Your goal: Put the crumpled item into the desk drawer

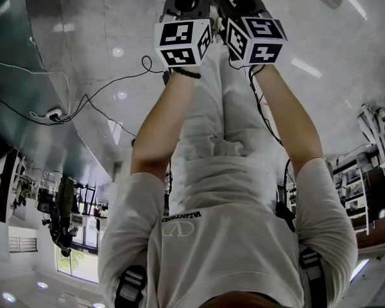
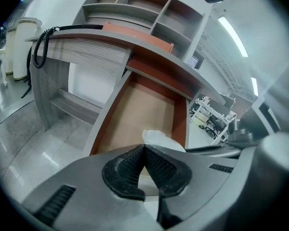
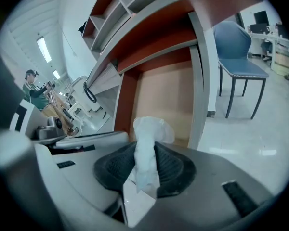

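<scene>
Jaws of the right gripper (image 3: 145, 170) are clamping the crumpled item (image 3: 151, 129). It is standing lengthwise between the pads, its puffy end poking out past the tips and pointing into the open desk drawer (image 3: 164, 97) from the drawer's near end. The left gripper (image 2: 144, 150) is hovering by that drawer, clenched and empty.

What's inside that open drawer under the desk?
The drawer shows only a bare brown bottom, with nothing lying on the part seen. Its near end is covered by the right gripper, shut on crumpled white paper, and by the left gripper.
</scene>
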`<action>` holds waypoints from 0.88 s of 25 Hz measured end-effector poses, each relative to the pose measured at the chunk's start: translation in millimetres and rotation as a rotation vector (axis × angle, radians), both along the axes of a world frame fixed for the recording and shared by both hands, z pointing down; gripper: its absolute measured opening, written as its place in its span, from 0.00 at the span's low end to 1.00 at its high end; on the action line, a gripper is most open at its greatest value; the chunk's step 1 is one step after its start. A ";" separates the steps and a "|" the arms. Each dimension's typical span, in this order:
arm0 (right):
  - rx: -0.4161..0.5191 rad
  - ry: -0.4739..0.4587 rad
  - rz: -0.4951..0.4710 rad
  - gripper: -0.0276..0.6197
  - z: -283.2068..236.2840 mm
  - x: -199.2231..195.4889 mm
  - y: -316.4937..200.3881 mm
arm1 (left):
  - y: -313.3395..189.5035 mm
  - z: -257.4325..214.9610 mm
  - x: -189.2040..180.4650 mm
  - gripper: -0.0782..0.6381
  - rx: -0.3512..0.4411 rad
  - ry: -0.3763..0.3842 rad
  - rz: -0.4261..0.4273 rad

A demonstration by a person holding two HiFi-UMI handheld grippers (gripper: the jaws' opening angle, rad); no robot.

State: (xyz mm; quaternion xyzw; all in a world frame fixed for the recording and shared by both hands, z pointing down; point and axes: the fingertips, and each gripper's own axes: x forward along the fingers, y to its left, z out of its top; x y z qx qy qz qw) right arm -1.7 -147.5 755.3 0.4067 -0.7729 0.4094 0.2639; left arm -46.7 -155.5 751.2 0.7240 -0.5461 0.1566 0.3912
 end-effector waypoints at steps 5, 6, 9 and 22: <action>0.008 0.012 0.001 0.21 0.8 -2.6 -1.0 | -0.1 1.0 -0.1 0.11 0.002 0.003 0.009; 0.010 0.013 0.002 0.21 0.8 -2.5 -1.2 | 0.3 1.3 0.0 0.11 0.001 0.005 0.010; 0.021 0.013 0.004 0.21 0.9 -4.3 -1.7 | 1.6 3.5 -3.5 0.11 0.000 0.008 0.010; 0.018 0.015 -0.001 0.23 1.0 -4.8 0.3 | -0.9 1.9 -5.2 0.11 0.007 0.005 0.018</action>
